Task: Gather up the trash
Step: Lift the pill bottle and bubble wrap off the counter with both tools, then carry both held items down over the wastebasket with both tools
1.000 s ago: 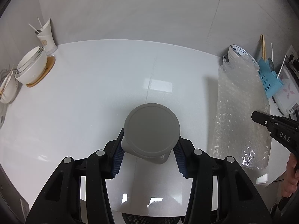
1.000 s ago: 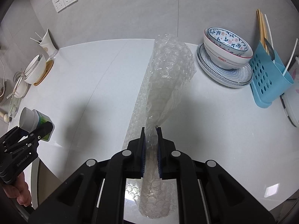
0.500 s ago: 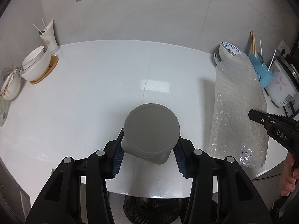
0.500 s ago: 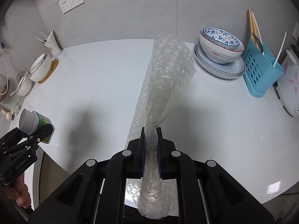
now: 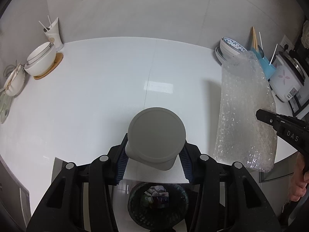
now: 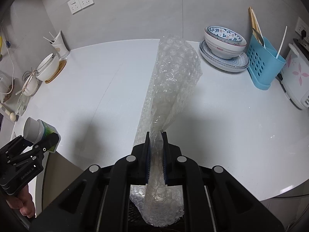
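My left gripper [image 5: 153,161] is shut on a small white bottle [image 5: 156,137] with a grey ribbed cap; the bottle [image 6: 39,130] shows a green label in the right wrist view, where the left gripper [image 6: 45,141] sits at the far left. My right gripper [image 6: 156,141] is shut on a long sheet of clear bubble wrap [image 6: 171,81], which hangs above the white counter [image 6: 231,125]. The bubble wrap [image 5: 245,112] and right gripper [image 5: 270,118] appear at the right of the left wrist view. A dark mesh trash bin [image 5: 158,205] with rubbish inside stands on the floor below the counter edge, under the bottle.
White bowls on a wooden coaster [image 5: 41,60] and a cup with sticks [image 5: 53,32] stand at the back left. A patterned bowl on plates [image 6: 225,44], a blue utensil caddy [image 6: 264,65] and a rice cooker [image 6: 297,75] line the right side.
Both grippers have drawn back towards the counter's front edge with their loads. The trash bin has come into view beneath the bottle, and more of the counter shows.
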Demonstrator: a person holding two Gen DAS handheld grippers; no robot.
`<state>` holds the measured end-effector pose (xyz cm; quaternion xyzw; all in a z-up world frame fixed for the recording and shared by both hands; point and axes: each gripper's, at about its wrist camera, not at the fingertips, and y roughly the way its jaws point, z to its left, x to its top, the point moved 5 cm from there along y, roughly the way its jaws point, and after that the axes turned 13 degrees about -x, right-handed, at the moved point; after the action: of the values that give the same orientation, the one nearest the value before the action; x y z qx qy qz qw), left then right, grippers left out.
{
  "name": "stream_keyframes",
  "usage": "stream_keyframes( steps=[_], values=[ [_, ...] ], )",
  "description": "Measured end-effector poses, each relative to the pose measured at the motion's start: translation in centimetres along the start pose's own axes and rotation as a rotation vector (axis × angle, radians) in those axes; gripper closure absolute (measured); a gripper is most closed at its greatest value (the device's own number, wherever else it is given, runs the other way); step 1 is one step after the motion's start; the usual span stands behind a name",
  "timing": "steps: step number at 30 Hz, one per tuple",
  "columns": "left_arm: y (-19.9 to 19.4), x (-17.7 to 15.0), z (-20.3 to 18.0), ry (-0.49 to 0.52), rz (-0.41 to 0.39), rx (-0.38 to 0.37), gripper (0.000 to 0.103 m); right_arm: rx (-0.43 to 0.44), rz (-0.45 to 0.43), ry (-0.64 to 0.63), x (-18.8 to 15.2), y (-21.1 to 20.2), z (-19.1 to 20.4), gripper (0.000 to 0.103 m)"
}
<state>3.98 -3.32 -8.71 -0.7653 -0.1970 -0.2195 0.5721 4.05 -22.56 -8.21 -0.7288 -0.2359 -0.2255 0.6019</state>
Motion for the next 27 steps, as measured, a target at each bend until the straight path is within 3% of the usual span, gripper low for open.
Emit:
stream_keyframes(
  steps=[27],
  values=[
    [-2.4,-12.0,-0.1,-0.029,0.051,-0.021,0.057,0.153,-0.035,-0.147,-12.0,-4.9,6.1,0.094]
  ],
)
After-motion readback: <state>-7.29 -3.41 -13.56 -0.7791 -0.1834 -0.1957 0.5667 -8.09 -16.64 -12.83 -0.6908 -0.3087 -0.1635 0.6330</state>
